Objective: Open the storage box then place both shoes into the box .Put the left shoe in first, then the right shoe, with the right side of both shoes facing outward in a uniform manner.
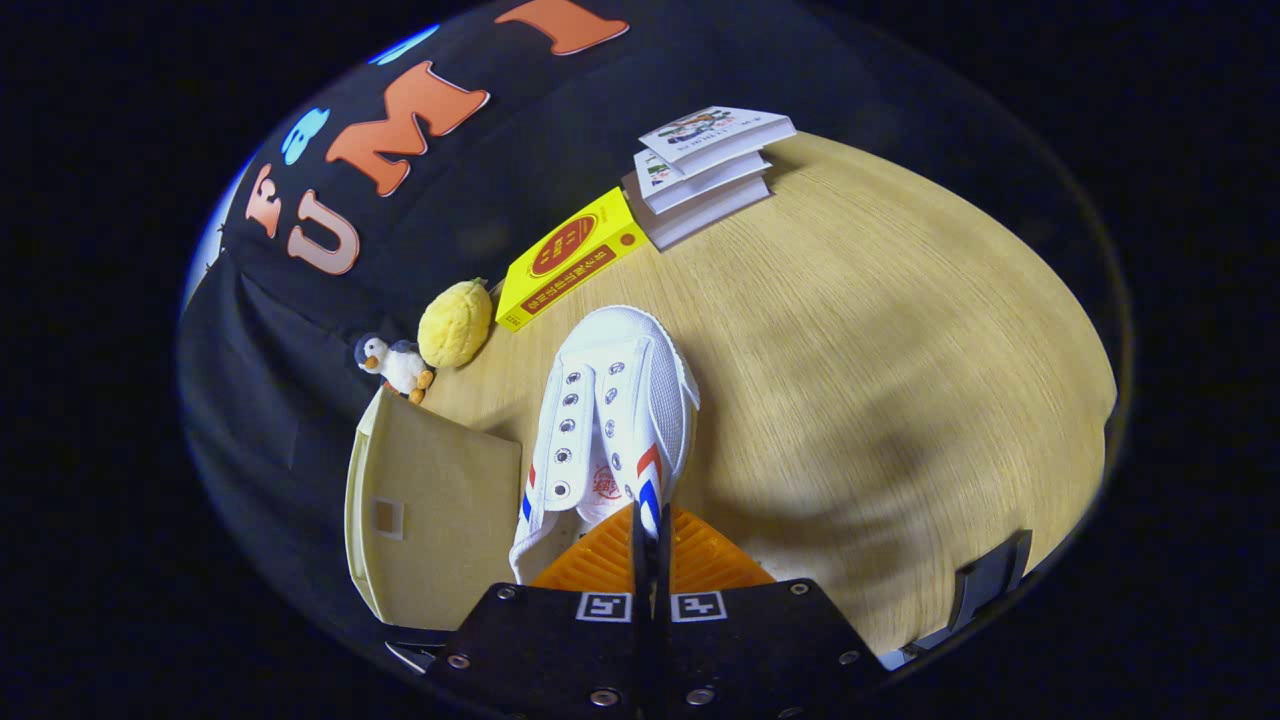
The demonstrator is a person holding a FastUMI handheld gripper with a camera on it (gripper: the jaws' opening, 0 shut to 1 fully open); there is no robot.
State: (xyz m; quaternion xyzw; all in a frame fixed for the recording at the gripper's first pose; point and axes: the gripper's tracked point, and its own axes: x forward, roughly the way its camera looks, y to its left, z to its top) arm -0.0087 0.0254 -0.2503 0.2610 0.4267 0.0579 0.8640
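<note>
**Shoe pinched at the collar, held over the table**

Your gripper [650, 535] has its fingers drawn together on the white shoe [610, 420], clamped on the edge of its opening beside the tongue, so both fingers press on the fabric there. The shoe runs straight ahead of the fingers, toe pointing away from you. It is a white canvas sneaker with two rows of metal eyelets and no laces showing, a red mark printed on the tongue, and red and blue stripes on each side near the heel. The toe cap looks clean and rounded.

Taking the shoe as your landmark: the storage box [430, 520], a beige thing with a small pale patch on its face, sits just to its left, close to the heel end. Beyond the toe lies a yellow book [570, 262], and further past that a stack of white books [705, 170]. Left of the toe you see a yellow plush [455, 323] and a small penguin toy [395, 365] side by side. The wooden table [900, 350] spreads to the right of the shoe.
</note>
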